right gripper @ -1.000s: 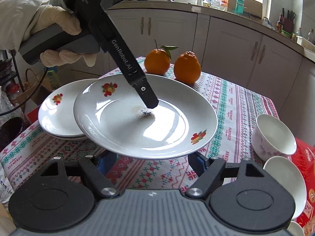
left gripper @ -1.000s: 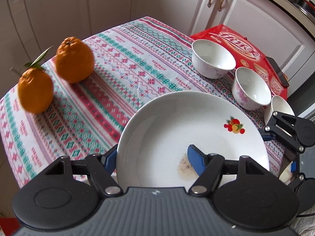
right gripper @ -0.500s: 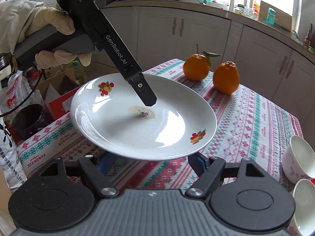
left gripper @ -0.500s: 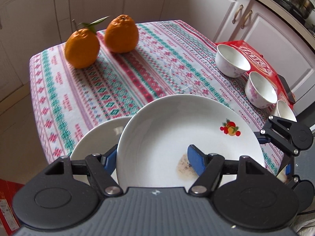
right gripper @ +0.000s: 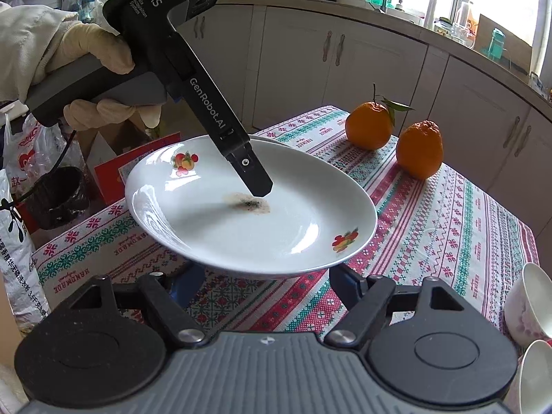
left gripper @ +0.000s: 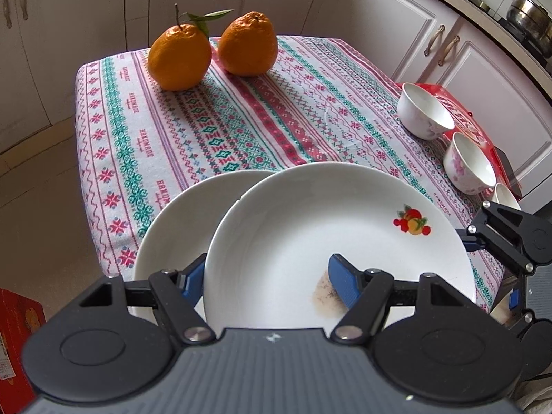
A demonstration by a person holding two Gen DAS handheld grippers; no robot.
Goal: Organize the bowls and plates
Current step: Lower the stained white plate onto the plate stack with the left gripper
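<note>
plate [left gripper: 310, 227]: brown smear | left tongs [left gripper: 267, 277]: gripping plate | right tongs [right gripper: 265, 284]: unclear

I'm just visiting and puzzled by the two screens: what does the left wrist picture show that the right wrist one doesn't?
Only the left wrist view shows a second plate lying under the carried one, a red box beneath the bowls, and a pot on the stove. Only the right wrist view shows the gloved hand holding the left claw, plus the window counter. Both show the stained plate, two oranges and white bowls on the patterned tablecloth.
</note>
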